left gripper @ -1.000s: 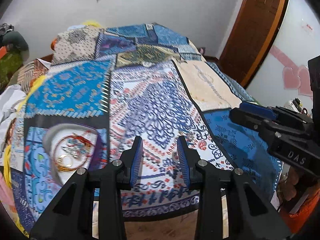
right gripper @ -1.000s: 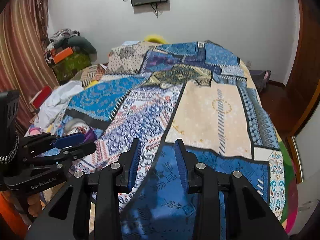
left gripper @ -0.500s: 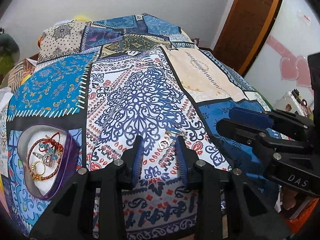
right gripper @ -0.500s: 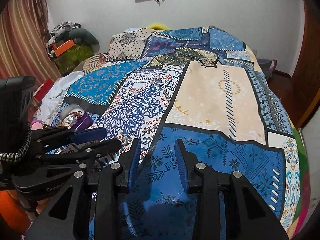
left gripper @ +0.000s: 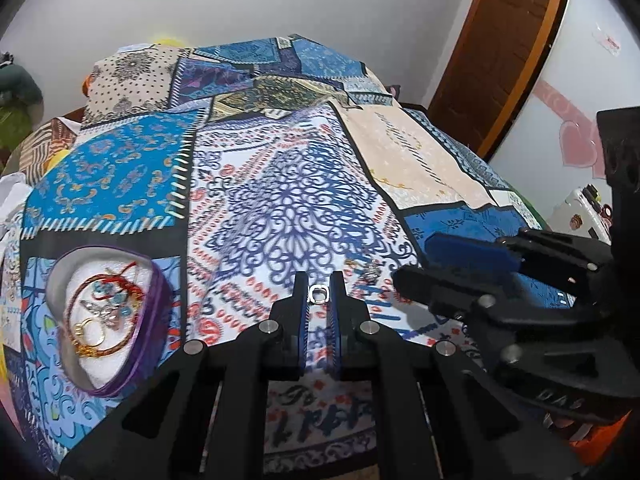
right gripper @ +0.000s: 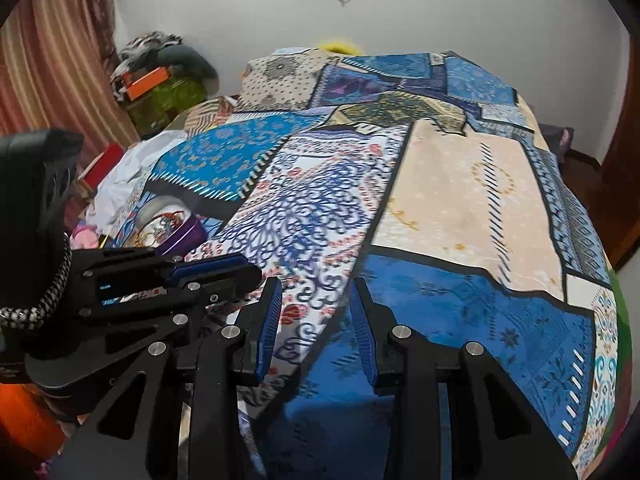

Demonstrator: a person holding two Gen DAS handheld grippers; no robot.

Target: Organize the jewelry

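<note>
Now left gripper (left gripper: 319,294) fingers, apart a second ago, clamp a small ring (left gripper: 319,293) (bound for left box (left gripper: 108,320)); right gripper (right gripper: 316,312) apart, idle.

The room has soft, even indoor light and no strong glare. Both fisheye views bend strongly at the edges, with dark corners. The right wrist view is a little blurred on the bedspread (right gripper: 460,208). The wall (left gripper: 320,0) looks bright; shadows under the fingers are weak.
</note>
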